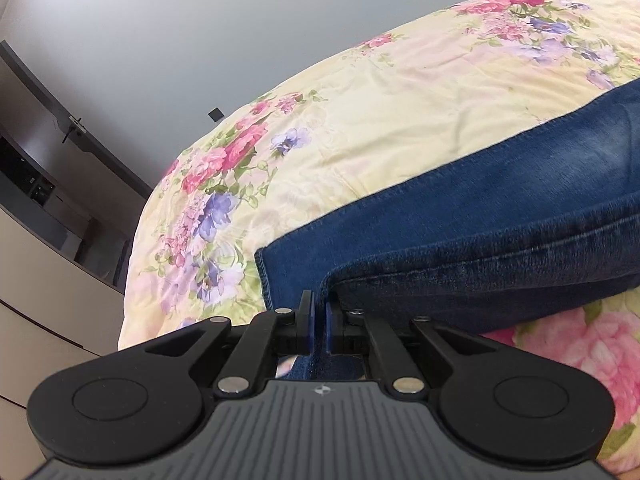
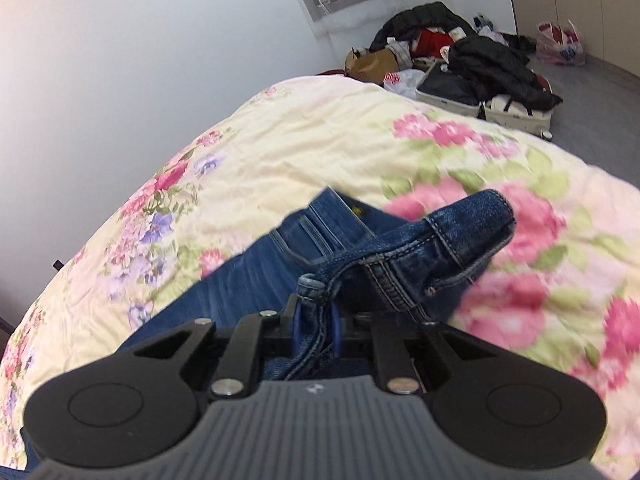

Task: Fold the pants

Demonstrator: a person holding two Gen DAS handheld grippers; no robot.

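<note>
Close up, the left gripper (image 1: 319,326) has its fingers pressed together on a fold of the blue denim pants (image 1: 480,216). The right gripper (image 2: 315,326) pinches a thick seamed edge of the same pants (image 2: 256,264) and lifts it. The pants lie on the pale yellow flowery bed cover (image 1: 380,112). Denim looks heavy and a bit stiff, yet it bends and droops. Thick seams and hems are good places to hold. Far off, dark clothes are piled on the floor (image 2: 480,60).
</note>
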